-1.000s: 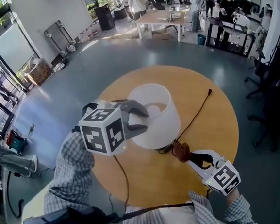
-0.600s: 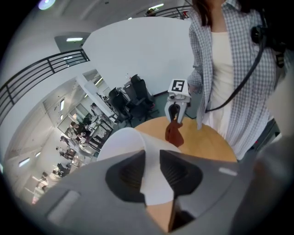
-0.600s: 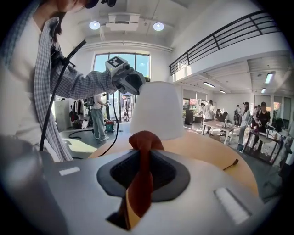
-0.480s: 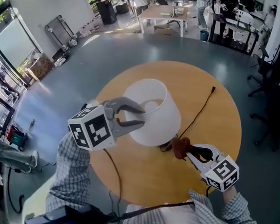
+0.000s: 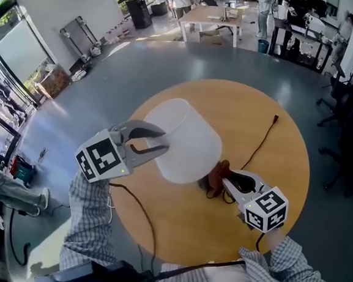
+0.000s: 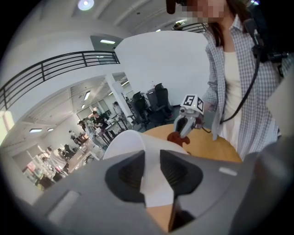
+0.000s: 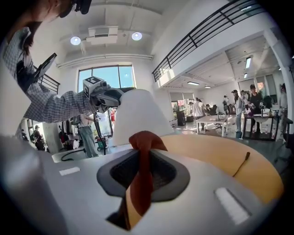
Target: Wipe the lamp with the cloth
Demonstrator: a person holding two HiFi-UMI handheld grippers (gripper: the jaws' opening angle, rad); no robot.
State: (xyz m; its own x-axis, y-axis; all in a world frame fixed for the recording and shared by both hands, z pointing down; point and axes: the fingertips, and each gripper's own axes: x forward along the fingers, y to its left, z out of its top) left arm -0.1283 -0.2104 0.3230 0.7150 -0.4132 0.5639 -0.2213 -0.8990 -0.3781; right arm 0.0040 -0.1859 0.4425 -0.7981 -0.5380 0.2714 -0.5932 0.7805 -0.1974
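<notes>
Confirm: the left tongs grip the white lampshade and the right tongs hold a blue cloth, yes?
Wrong colour: the cloth in the right tongs is reddish-brown, not blue, per the right gripper view. The left tongs, having just closed further, grip the white lampshade.

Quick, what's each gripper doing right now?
Left gripper: closed on the lampshade at its rim; its fingers have just been closing.
Right gripper: closed, holding the red-brown cloth.

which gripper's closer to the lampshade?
Left. The left gripper straddles the lampshade at its rim, its jaws just closed onto the wall. The right gripper, clamping the cloth, sits off the shade's other end, low over the table.
</notes>
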